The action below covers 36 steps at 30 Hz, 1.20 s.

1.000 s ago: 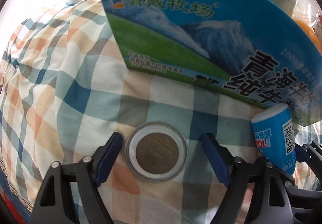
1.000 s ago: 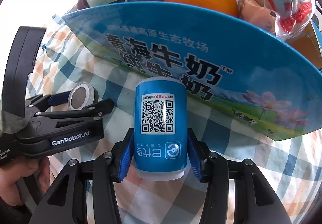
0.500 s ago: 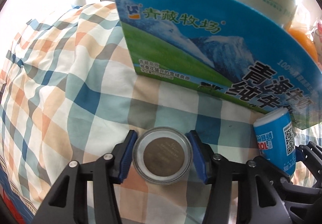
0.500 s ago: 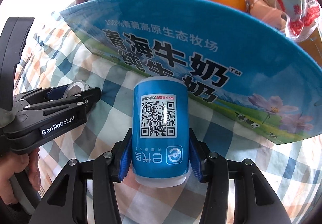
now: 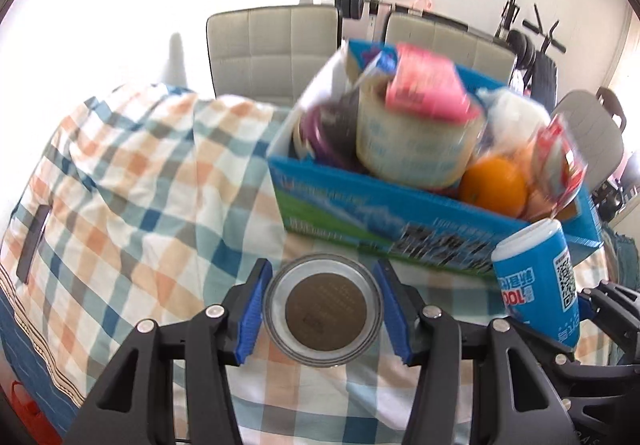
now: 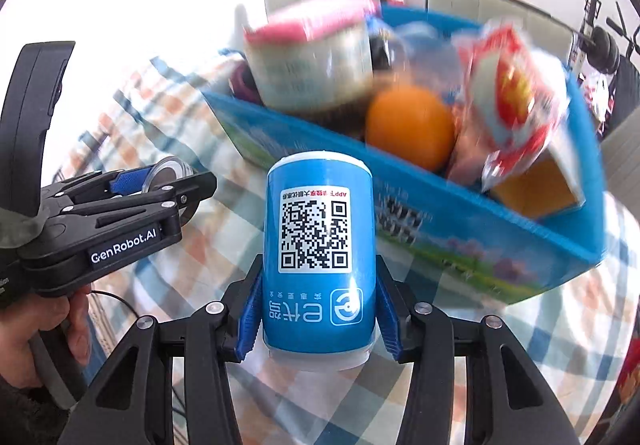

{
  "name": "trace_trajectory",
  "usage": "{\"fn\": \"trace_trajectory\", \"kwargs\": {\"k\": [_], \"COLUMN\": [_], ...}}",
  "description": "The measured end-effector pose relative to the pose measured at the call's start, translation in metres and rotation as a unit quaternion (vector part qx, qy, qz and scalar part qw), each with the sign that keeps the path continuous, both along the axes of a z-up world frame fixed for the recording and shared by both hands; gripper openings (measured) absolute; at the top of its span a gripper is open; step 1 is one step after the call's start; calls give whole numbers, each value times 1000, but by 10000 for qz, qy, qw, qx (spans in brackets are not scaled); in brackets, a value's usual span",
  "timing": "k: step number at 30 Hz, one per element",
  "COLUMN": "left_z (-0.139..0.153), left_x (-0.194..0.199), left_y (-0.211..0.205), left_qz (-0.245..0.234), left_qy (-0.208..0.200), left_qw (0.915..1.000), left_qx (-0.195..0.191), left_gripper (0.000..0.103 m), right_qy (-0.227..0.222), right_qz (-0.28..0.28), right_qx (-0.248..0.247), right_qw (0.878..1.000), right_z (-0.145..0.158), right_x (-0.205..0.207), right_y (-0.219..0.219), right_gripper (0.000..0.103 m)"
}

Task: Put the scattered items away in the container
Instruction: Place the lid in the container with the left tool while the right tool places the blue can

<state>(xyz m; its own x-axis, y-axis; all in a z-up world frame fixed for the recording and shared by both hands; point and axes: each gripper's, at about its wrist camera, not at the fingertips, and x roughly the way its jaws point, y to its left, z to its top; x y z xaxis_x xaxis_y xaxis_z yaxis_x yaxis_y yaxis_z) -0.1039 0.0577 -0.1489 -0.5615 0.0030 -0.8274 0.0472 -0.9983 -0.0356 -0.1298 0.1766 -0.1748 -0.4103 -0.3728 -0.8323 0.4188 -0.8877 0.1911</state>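
Round tin [image 5: 323, 308] clamped between left fingers [image 5: 251, 312]; blue can [image 6: 319, 269] between right fingers [image 6: 249, 319].

A cloth [image 5: 132, 173] with blue, orange and white squares covers the whole top and hangs over the far edge. A blue box [image 5: 384, 213] sits right on the cloth, full of things. A dark flat thing [image 5: 34, 241] lies near the left edge.
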Motion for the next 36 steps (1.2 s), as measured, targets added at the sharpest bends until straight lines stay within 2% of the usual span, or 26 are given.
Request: {"fn": "trace_trajectory", "kwargs": {"k": [1, 2, 9, 11, 16, 23, 27, 30, 32, 36], "left_z": [13, 21, 91, 98, 78, 70, 60, 43, 32, 16], "left_x": [-7, -34, -70, -87, -127, -196, -248, -279, -292, -301], "left_y": [0, -11, 0, 5, 21, 50, 61, 73, 83, 91], "left_qz": [0, 9, -45, -53, -116, -340, -533, -706, -835, -935], "left_qy": [102, 194, 672, 716, 572, 377, 37, -304, -461, -588], "left_qw": [9999, 9998, 9969, 9960, 9958, 9947, 9953, 9958, 9952, 9939], "left_qx": [51, 80, 396, 527, 710, 893, 812, 494, 239, 31], "left_gripper": [53, 53, 53, 53, 53, 53, 53, 53, 53, 53], "right_qy": [58, 122, 595, 742, 792, 173, -51, -227, -273, -329], "right_qz": [-6, -6, -217, -306, -487, -625, -685, -740, -766, -791], "right_qx": [-68, -124, -409, -400, -407, -345, -282, -313, -218, -141], "right_qw": [10000, 9998, 9972, 9960, 9948, 9973, 9972, 9965, 9964, 9962], "right_z": [8, 17, 67, 78, 91, 65, 49, 37, 28, 14], "right_x": [0, 0, -23, -34, -81, -166, -190, -199, -202, -208], "right_y": [3, 5, 22, 24, 41, 56, 61, 62, 60, 57], "right_gripper": [50, 50, 50, 50, 50, 50, 50, 50, 50, 50]}}
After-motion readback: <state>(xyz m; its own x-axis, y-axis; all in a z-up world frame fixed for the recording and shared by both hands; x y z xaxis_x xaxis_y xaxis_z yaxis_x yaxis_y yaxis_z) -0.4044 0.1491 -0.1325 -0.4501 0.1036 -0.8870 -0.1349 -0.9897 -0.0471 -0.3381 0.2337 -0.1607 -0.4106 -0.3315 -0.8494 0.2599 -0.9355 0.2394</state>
